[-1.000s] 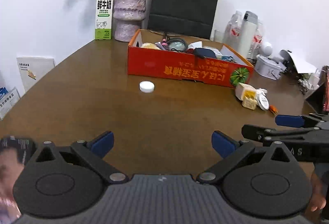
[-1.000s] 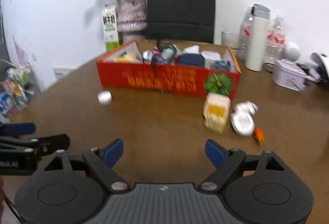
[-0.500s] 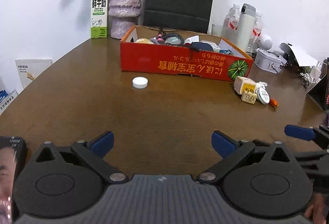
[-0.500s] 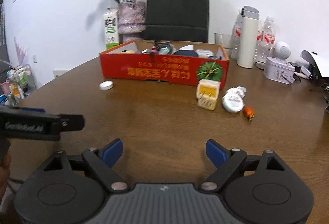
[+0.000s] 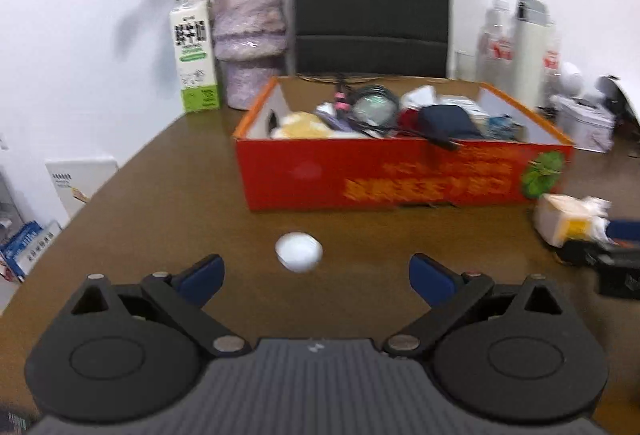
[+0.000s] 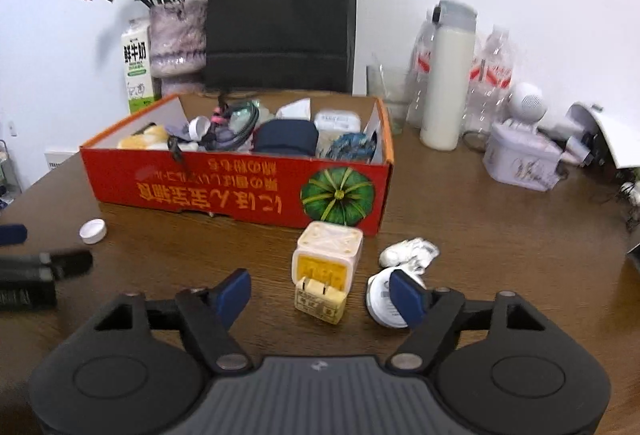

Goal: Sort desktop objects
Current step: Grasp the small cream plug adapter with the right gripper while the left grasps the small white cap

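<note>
A white bottle cap [image 5: 299,252] lies on the brown table just ahead of my left gripper [image 5: 316,277], which is open and empty. In the right wrist view, a cream and yellow plug charger [image 6: 326,263] sits between the blue pads of my right gripper [image 6: 320,293]. Its jaws are closing, with gaps still on both sides of the charger. A round white disc [image 6: 382,305] lies against the right fingertip [image 6: 404,295], with a crumpled white wrapper [image 6: 408,251] behind it. The red cardboard box [image 6: 240,187] full of small items stands just beyond.
Behind the box stand a black paper bag [image 6: 280,15], a vase of dried flowers [image 6: 176,39] and a milk carton [image 6: 138,67]. A white flask [image 6: 446,75], plastic bottles and a pale tin [image 6: 520,159] crowd the back right. My left gripper [image 6: 24,275] shows at the left edge.
Both grippers have moved forward over the table. The left now has the white cap just ahead of its fingers, and the right has narrowed its jaws around the charger.
</note>
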A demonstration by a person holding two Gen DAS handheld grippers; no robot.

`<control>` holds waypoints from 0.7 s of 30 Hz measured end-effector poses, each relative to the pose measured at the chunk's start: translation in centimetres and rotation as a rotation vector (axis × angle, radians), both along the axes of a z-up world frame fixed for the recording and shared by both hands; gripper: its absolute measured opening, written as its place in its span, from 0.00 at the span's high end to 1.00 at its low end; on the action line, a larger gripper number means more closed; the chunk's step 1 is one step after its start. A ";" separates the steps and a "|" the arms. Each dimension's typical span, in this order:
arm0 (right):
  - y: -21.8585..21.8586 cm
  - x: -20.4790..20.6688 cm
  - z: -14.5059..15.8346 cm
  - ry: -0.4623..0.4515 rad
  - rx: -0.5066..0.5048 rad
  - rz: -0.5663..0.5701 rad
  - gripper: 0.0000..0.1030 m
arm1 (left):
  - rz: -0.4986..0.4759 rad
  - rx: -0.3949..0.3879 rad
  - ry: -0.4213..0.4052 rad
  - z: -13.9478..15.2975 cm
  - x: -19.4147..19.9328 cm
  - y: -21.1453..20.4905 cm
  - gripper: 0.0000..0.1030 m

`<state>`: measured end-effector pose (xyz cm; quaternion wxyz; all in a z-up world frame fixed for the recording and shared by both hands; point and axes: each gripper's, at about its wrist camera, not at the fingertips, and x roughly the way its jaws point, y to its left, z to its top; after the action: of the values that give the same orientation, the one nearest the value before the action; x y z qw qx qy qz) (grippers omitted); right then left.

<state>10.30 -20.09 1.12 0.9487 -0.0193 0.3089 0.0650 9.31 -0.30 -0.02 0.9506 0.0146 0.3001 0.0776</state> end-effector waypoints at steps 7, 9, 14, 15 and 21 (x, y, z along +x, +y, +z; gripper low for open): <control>0.3 0.8 -2.3 0.015 -0.003 0.033 0.64 | 0.027 -0.032 0.085 -1.9 4.9 1.6 0.24; 0.0 0.7 -2.4 0.017 0.006 0.023 0.71 | 0.024 -0.035 0.076 -2.0 5.0 1.7 0.46; 0.2 0.1 -2.1 0.024 -0.001 0.041 0.71 | 0.021 -0.042 0.108 -1.3 3.8 1.3 0.72; 0.4 -0.3 -1.9 0.033 -0.001 0.050 0.71 | 0.017 -0.052 0.117 -1.2 3.0 1.0 0.72; 1.2 -5.4 -0.9 0.065 0.051 0.128 0.71 | -0.081 -0.175 0.063 0.1 -5.2 -0.9 0.72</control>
<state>4.92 -18.87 0.22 0.9321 -0.0127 0.3362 0.1341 4.15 -1.17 0.09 0.9407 -0.0539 0.3347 0.0124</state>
